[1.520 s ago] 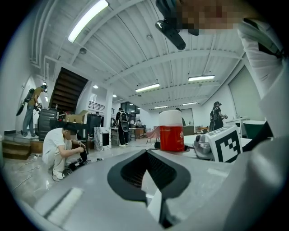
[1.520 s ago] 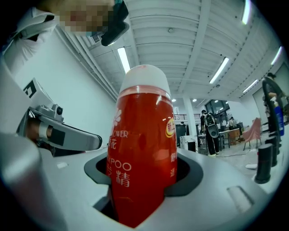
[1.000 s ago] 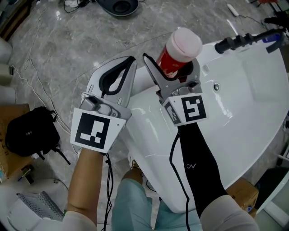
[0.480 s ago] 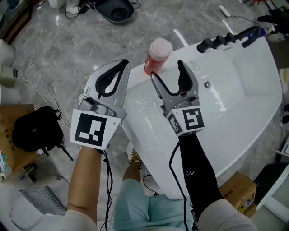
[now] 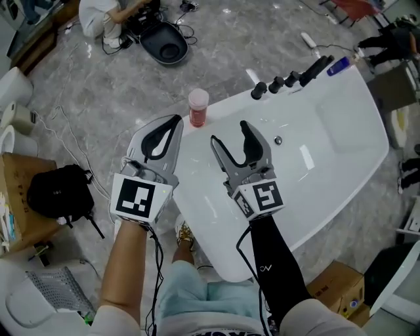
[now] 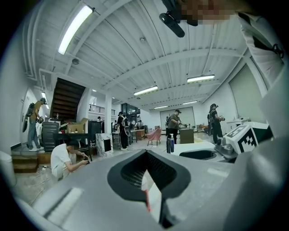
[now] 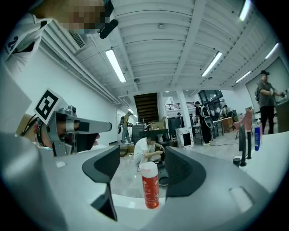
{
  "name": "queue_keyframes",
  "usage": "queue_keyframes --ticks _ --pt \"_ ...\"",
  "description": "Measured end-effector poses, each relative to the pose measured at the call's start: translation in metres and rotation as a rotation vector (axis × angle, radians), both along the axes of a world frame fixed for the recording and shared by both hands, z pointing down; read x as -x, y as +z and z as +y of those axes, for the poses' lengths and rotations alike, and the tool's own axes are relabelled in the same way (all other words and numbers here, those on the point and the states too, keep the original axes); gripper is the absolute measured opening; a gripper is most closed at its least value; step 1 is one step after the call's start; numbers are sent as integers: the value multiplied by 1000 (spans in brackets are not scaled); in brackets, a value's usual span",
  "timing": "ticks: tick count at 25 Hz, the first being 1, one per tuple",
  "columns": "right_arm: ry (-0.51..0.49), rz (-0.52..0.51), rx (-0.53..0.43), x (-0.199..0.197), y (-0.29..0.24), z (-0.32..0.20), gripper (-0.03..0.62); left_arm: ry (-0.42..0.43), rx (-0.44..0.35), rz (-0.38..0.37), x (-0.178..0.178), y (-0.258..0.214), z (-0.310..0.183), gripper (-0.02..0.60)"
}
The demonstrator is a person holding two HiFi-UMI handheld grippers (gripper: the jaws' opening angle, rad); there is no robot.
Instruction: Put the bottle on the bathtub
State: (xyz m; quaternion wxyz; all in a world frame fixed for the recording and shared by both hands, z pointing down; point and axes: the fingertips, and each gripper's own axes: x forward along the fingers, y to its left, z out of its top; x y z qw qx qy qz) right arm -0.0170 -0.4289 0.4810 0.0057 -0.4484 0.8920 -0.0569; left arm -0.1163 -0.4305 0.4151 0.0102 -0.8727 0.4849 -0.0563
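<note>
well ahead of right gripper (image 5: 230, 132), jaws apart, bottle (image 5: 198, 109) upright on bathtub (image 5: 328, 147) rim

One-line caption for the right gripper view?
Open right hand-held gripper facing the red bottle standing upright on the bathtub rim.

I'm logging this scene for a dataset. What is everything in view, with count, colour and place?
bottle: one, red with a pale cap, upright on the bathtub's rim
bathtub: one, white, in front of the person
tap fittings: a row, black, on the tub's far rim
backpack: one, black, on the floor at left
cardboard boxes: two, brown, floor at lower right and at the left edge
crouching person: one, white top, far floor
floor: grey marble, cables across it
left gripper: one, white with black pads, jaws together, empty, left of the tub
right gripper: one, grey with black pads, jaws apart, empty, over the tub, short of the bottle
</note>
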Motion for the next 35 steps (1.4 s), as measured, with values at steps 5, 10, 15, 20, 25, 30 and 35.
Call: queue_keyframes --ticks 5,10,15,20,25,30,35 --pt "-63 40 24 -18 -52 40 318 -50 54 -22 -10 -33 35 1" --pt "-91 75 69 -37 -92 76 307 -78 113 -14 -20 -65 79 0" --pt "-122 109 68 -59 -122 101 291 -78 106 -15 -40 -101 105 0" --pt "-125 128 75 -74 -139 129 270 -78 94 -8 -46 -126 131 0" --pt "-123 108 31 -90 -174 143 266 -94 83 -2 -51 -144 148 2" --pt "-148 93 -32 -95 -208 145 253 -112 46 11 -56 -170 157 1" --pt "-180 95 -66 -91 -224 151 226 -122 3 4 -60 -191 162 2"
